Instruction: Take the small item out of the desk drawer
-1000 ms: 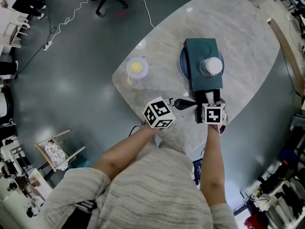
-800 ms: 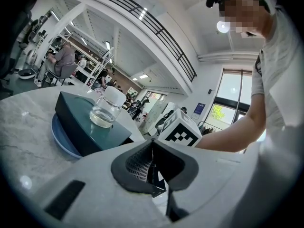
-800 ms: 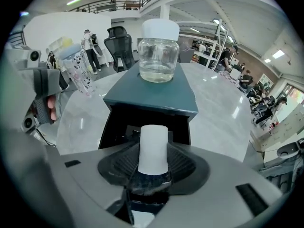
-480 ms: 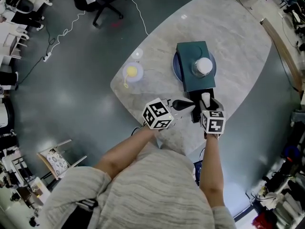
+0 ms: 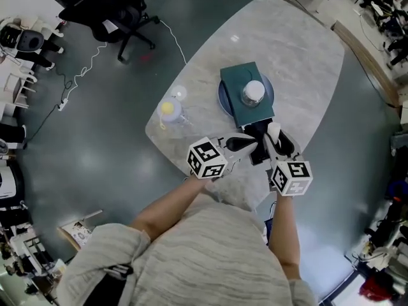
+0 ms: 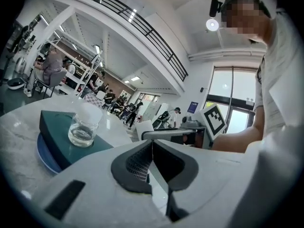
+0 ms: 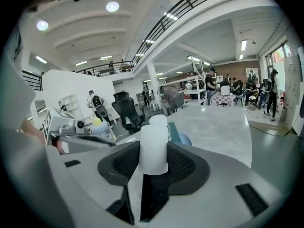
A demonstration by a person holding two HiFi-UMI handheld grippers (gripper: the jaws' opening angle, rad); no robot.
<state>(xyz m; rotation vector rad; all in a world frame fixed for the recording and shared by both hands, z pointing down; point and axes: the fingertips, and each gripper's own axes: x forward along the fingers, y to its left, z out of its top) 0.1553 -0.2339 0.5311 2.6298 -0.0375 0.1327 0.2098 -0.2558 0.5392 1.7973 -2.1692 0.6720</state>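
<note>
A teal drawer box (image 5: 237,85) stands on a blue plate (image 5: 223,98) with a glass (image 5: 253,93) on its top. Its dark drawer (image 5: 257,134) is pulled out toward me. My right gripper (image 5: 275,139) is shut on a small white cylinder (image 5: 273,132), held just over the drawer's near end. In the right gripper view the white cylinder (image 7: 154,148) stands upright between the pads, with the teal box (image 7: 174,131) behind it. My left gripper (image 5: 246,144) is shut on nothing, just left of the drawer. In the left gripper view the box (image 6: 54,127) and glass (image 6: 83,127) lie to the left.
A clear cup with a yellow thing in it (image 5: 167,109) sits near the marble table's left edge (image 5: 153,129). The table's near edge lies right below both grippers. An office chair (image 5: 105,8) and cables are on the floor at far left.
My right gripper has risen and drawn back a little from the drawer with the white cylinder in it. The left gripper has stayed shut beside the drawer.
</note>
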